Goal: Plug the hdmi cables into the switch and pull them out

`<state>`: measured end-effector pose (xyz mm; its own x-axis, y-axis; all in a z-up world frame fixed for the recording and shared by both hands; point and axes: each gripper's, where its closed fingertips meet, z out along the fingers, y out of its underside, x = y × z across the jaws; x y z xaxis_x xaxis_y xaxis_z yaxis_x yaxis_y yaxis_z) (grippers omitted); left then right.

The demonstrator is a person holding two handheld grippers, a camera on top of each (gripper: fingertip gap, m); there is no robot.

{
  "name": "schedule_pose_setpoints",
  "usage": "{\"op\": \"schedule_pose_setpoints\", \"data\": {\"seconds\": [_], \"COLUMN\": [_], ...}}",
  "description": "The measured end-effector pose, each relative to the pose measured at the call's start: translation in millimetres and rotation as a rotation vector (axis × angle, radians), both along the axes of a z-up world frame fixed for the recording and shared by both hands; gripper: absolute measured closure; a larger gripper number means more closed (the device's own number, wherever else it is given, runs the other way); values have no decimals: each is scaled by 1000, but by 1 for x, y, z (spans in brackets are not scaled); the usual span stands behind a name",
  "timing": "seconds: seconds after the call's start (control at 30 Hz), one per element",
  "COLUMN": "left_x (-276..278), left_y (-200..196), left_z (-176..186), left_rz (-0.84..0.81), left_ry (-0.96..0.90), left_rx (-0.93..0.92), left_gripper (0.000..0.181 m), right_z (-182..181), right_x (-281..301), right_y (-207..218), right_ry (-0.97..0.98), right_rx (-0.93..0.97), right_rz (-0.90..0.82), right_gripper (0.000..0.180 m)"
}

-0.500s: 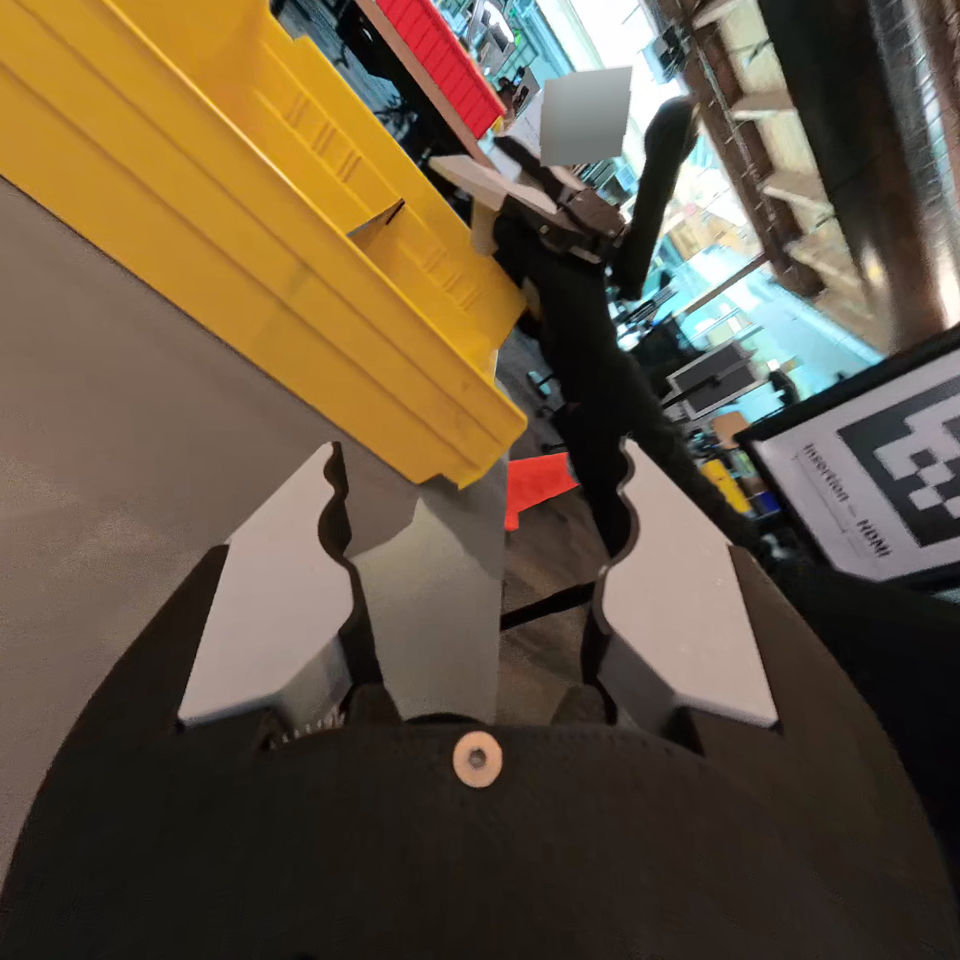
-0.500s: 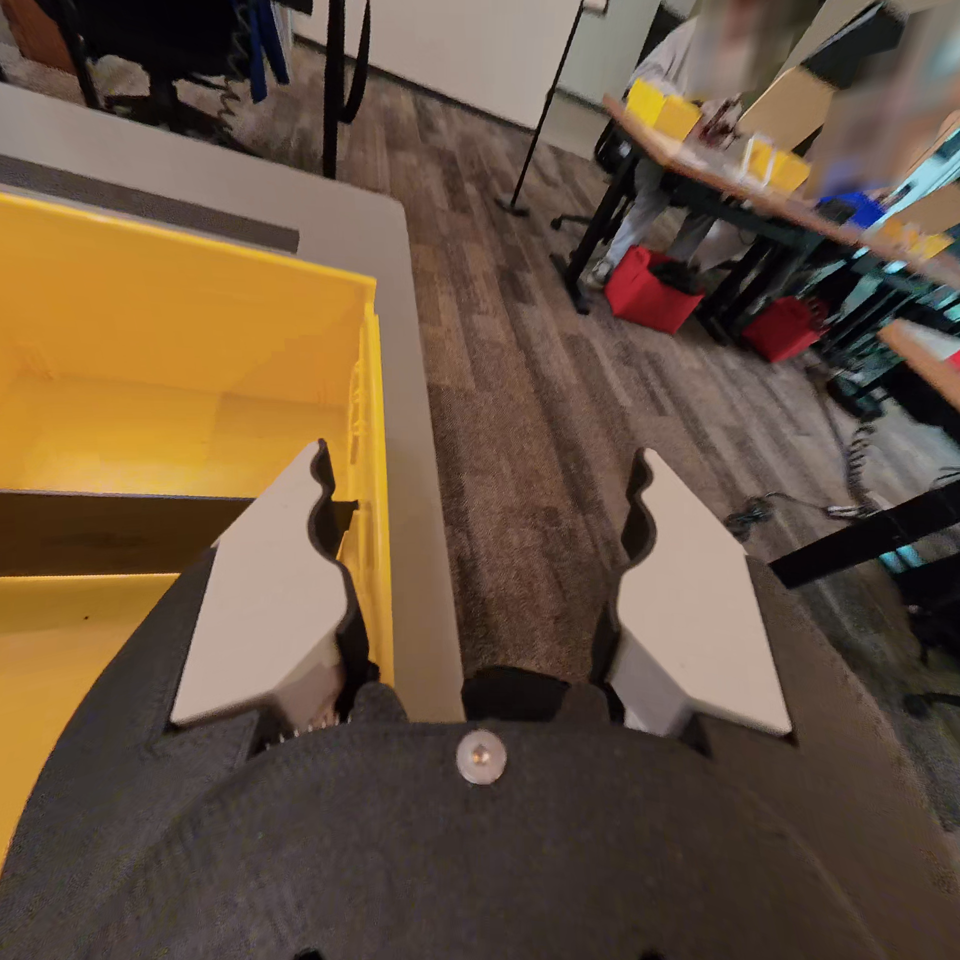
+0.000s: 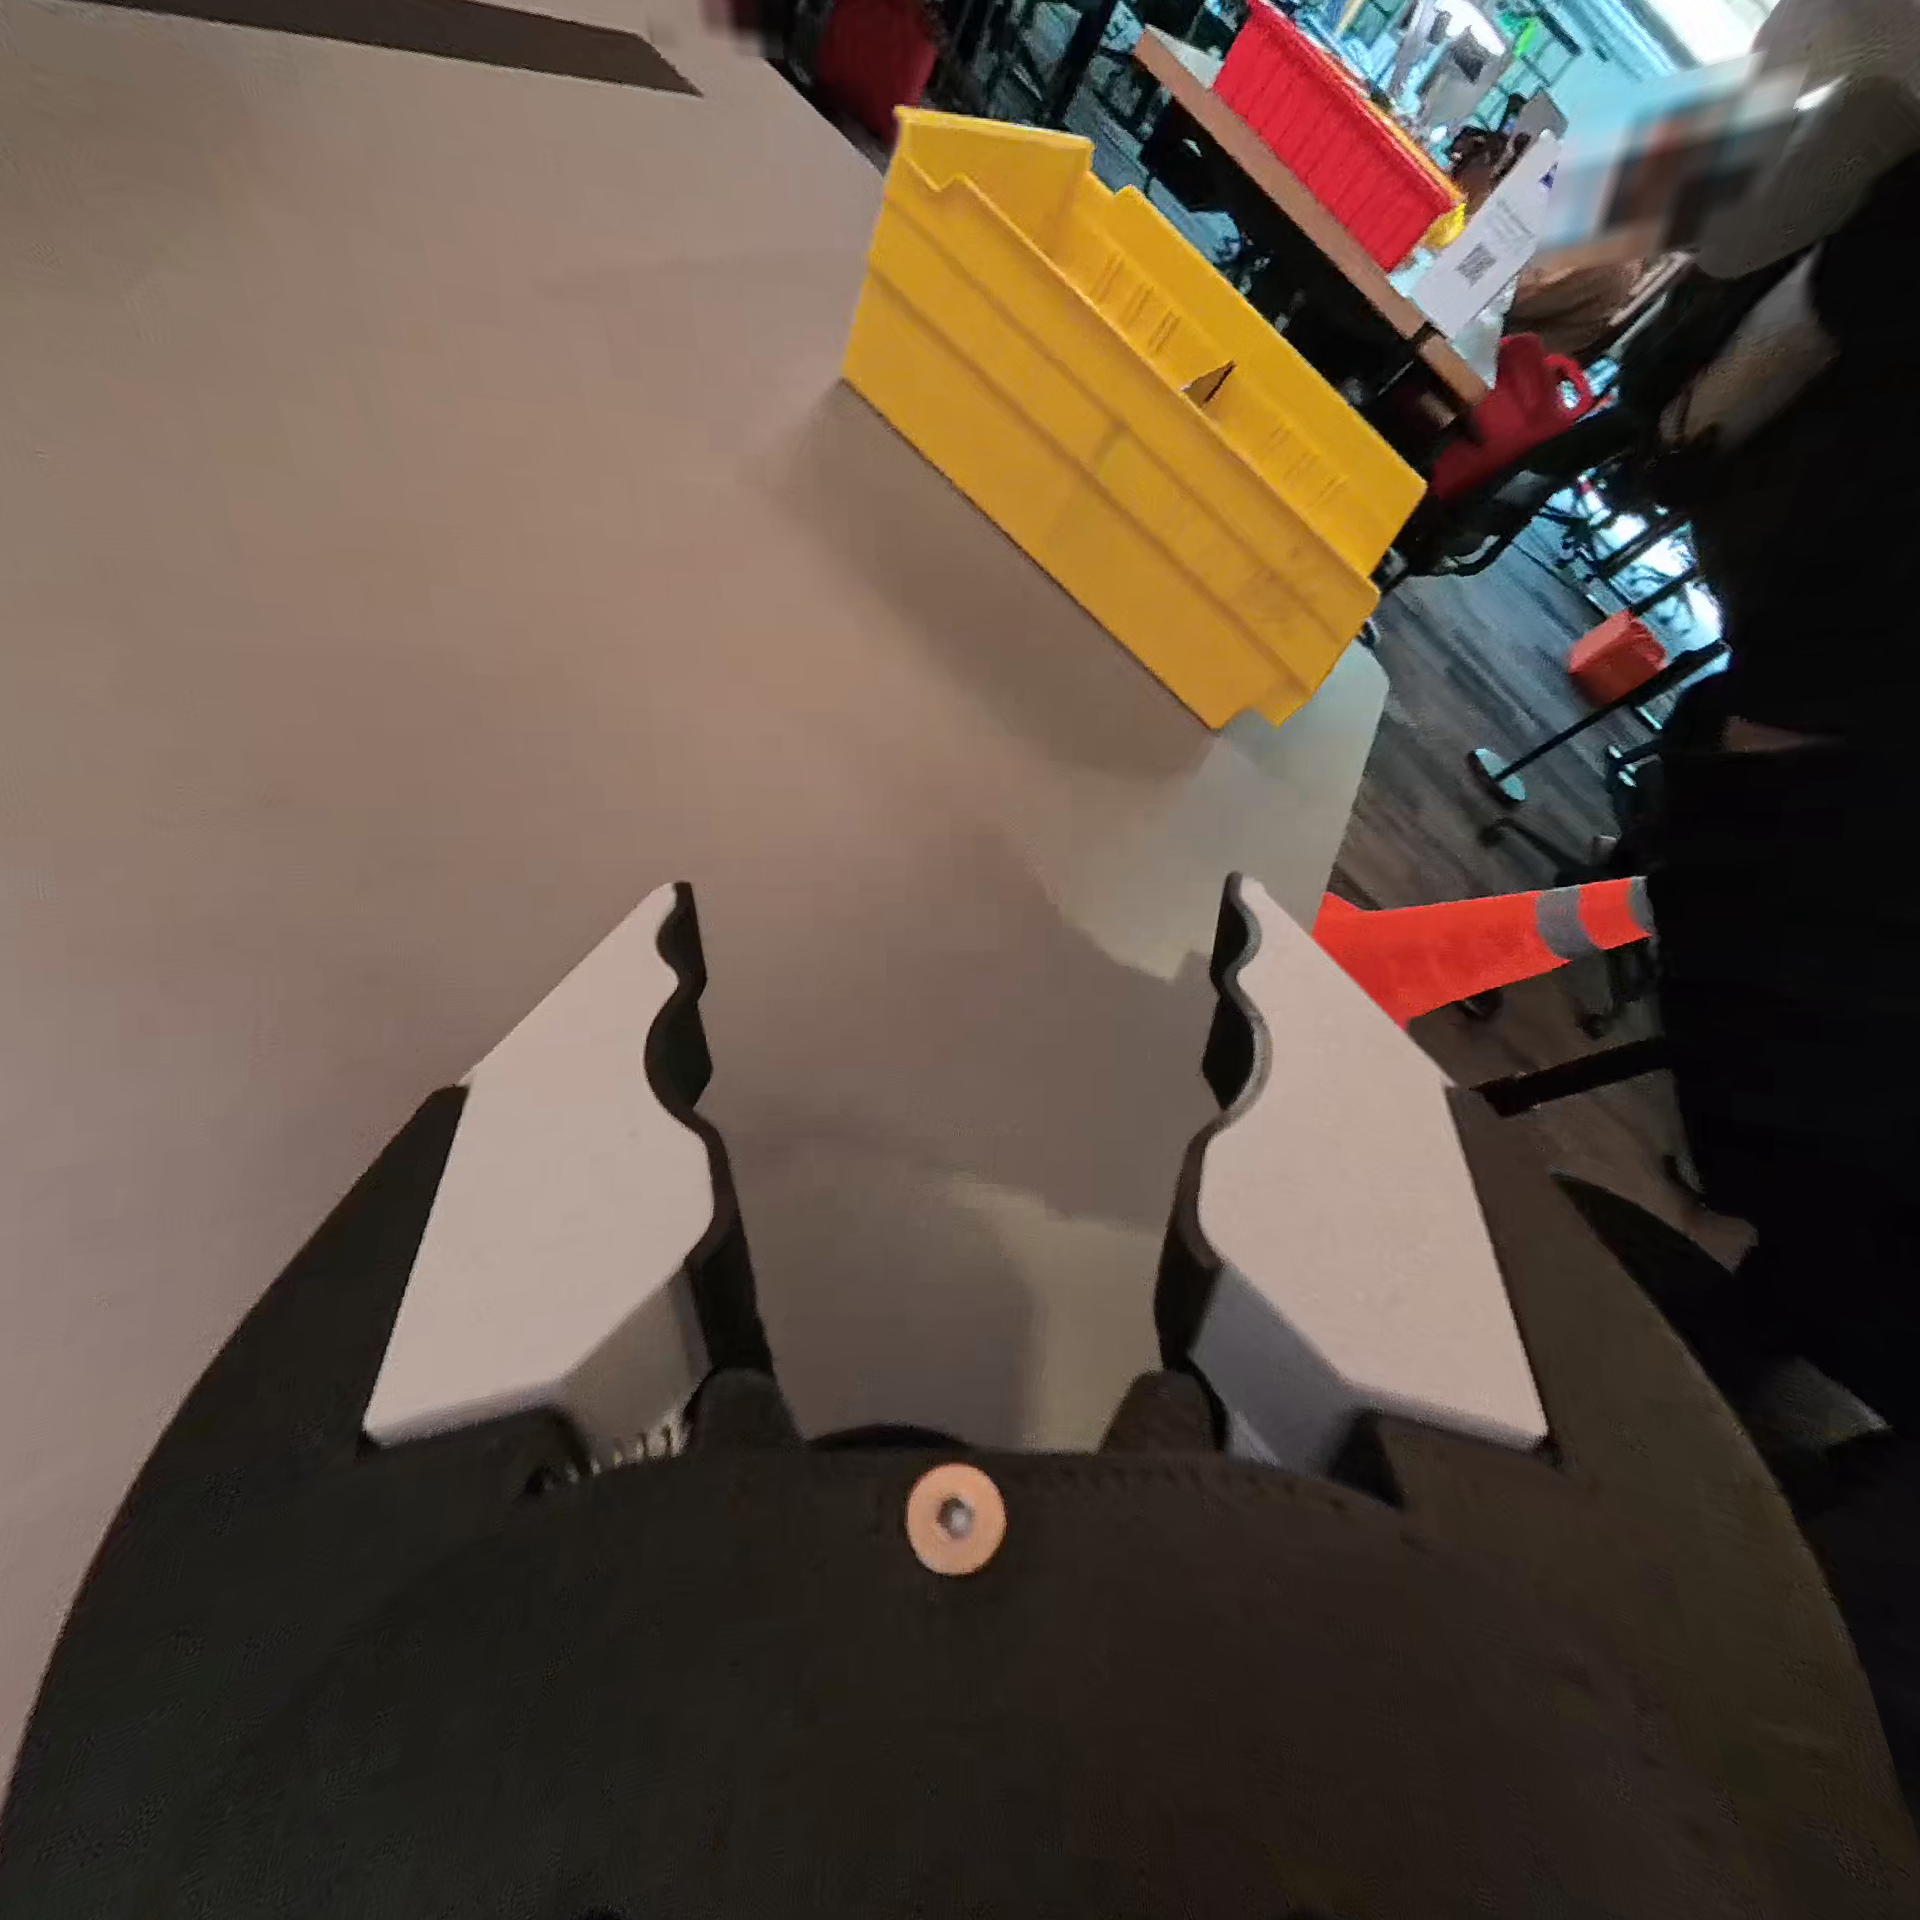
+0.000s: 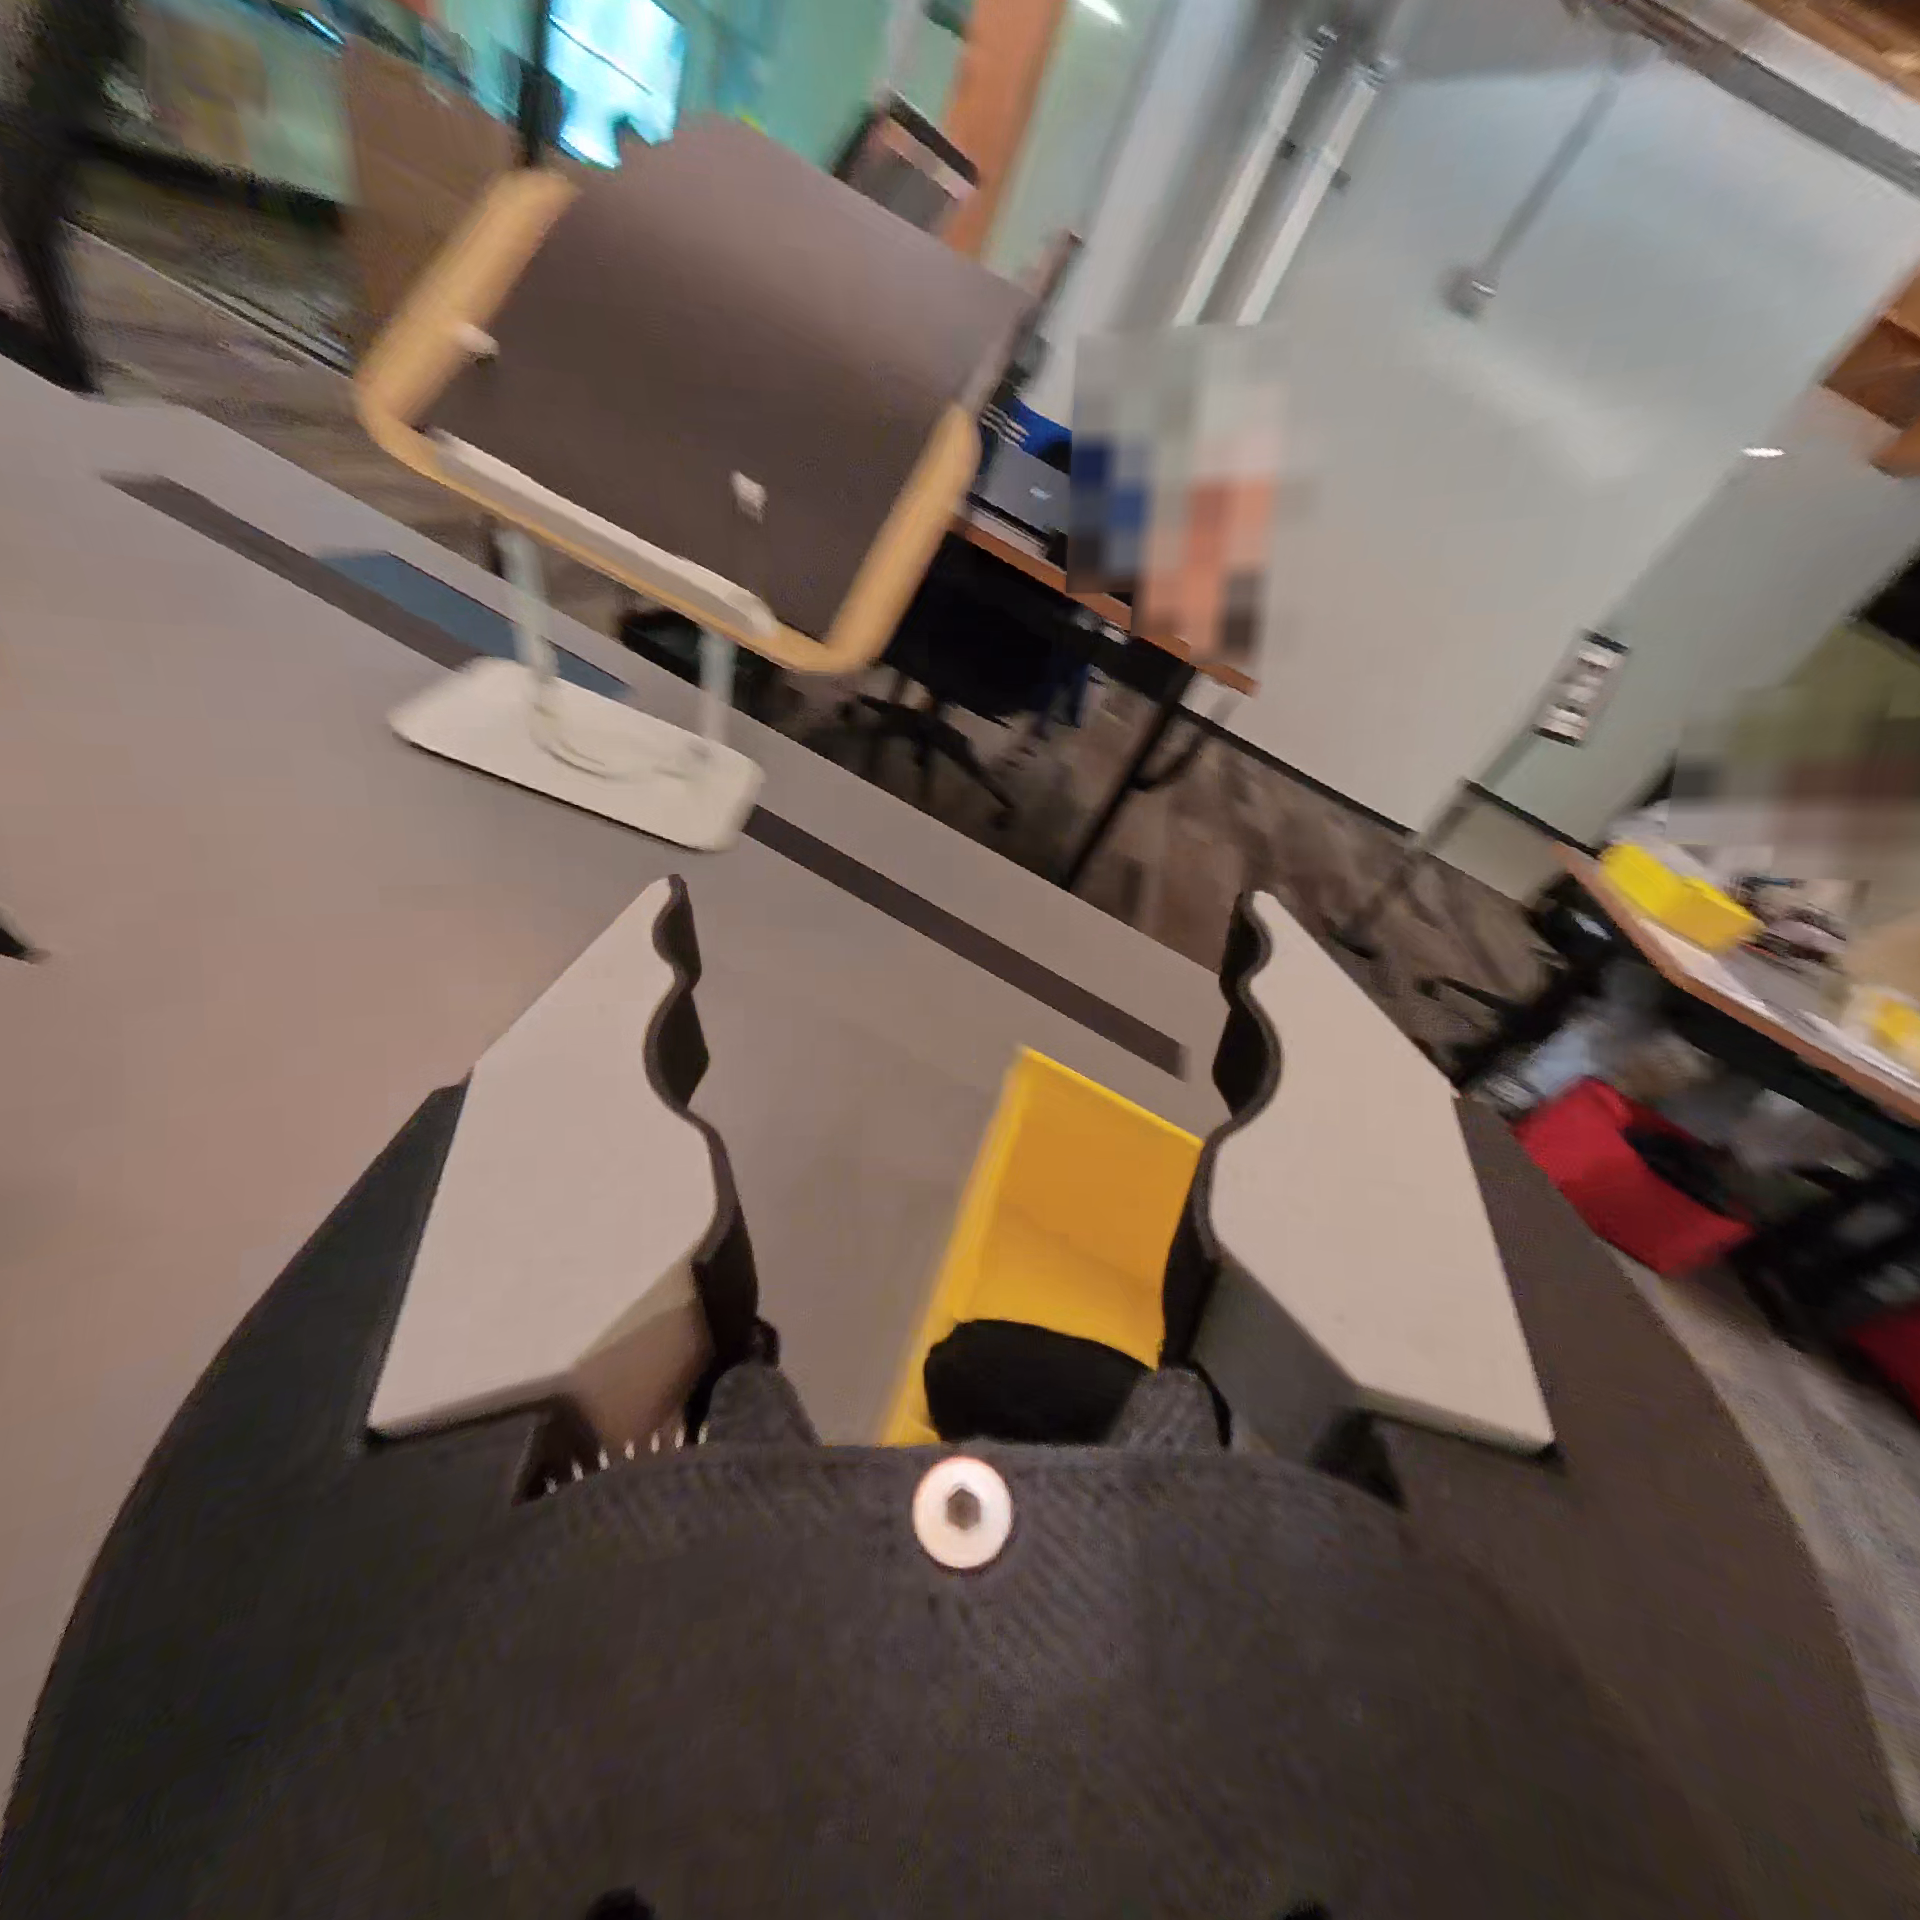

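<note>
Left wrist view: the left gripper point(image 3: 956, 904) has its jaws spread wide with nothing between them, over a bare grey table point(image 3: 416, 520). Farther off and to the right, a yellow plastic bin point(image 3: 1101, 416) sits near the table's right edge, well apart from the fingers point(image 3: 582, 1143). Beyond the edge, an orange traffic cone point(image 3: 1455, 945) lies on its side, and a person in dark clothing point(image 3: 1797, 623) stands at far right. A red bin point(image 3: 1340, 156) rests on a distant table. No HDMI cable or switch shows here.

Right wrist view: the right gripper point(image 4: 956, 904) is also wide apart and empty. Between its fingers, low down, the yellow bin's point(image 4: 1081, 1195) inside shows, with a dark rounded shape at its near end that cannot be identified. Farther left, a tilted dark board in a tan frame point(image 4: 707, 416) stands on a white base on the table point(image 4: 208, 935). The cables and switch are not visible here either.
</note>
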<state>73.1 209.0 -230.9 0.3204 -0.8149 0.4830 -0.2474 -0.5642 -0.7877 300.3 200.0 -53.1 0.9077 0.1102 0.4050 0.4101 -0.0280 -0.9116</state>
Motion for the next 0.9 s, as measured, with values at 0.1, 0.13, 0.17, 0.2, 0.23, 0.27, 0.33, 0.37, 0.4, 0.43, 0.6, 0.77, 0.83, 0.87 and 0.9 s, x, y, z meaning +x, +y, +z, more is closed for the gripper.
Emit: {"op": "schedule_pose_setpoints", "data": {"seconds": [0.1,0.13,0.17,0.2,0.23,0.27,0.33,0.37,0.4,0.43,0.6,0.77,0.83,0.87,0.9], "left_x": [-30,-38,-46,-51,-53,-52,-53,-54,-55,-57,-73,-94,-107,-114,-120], "left_y": [4,7,10,12,10,6,4,4,4,5,17,23,26,28,29], "left_z": [2,4,7,11,10,9,16,21,25,28,25,2,-2,-3,-4], "left_rz": [49,72,104,130,123,103,98,94,87,87,124,179,210,228,244], "left_ry": [-9,-24,-62,-105,-119,-115,-135,-137,-135,-133,-138,-95,-82,-75,-68], "left_rx": [22,14,-4,-23,-46,-67,-57,-40,-24,-9,-29,-54,-54,-47,-41], "left_gripper": [85,85,86,90,91,90,90,90,90,90,90,89,89,89,89], "right_z": [-2,-5,-9,-15,-23,-32,-47,-57,-70,-84,-143,-159,-163,-165,-167], "right_x": [-79,-102,-123,-144,-162,-178,-209,-221,-230,-236,-261,-279,-288,-293,-298], "right_y": [12,16,19,23,26,30,35,38,42,46,55,65,71,75,78], "right_ry": [90,122,158,193,230,285,430,474,493,511,553,405,346,309,272], "right_rx": [-35,-46,-53,-61,-77,-94,-102,-115,-126,-136,-256,-281,-287,-286,-284], "right_rz": [159,195,224,254,276,291,335,350,350,344,362,387,402,408,415], "right_gripper": [81,82,82,83,83,83,83,83,85,85,84,82,82,81,81]}}
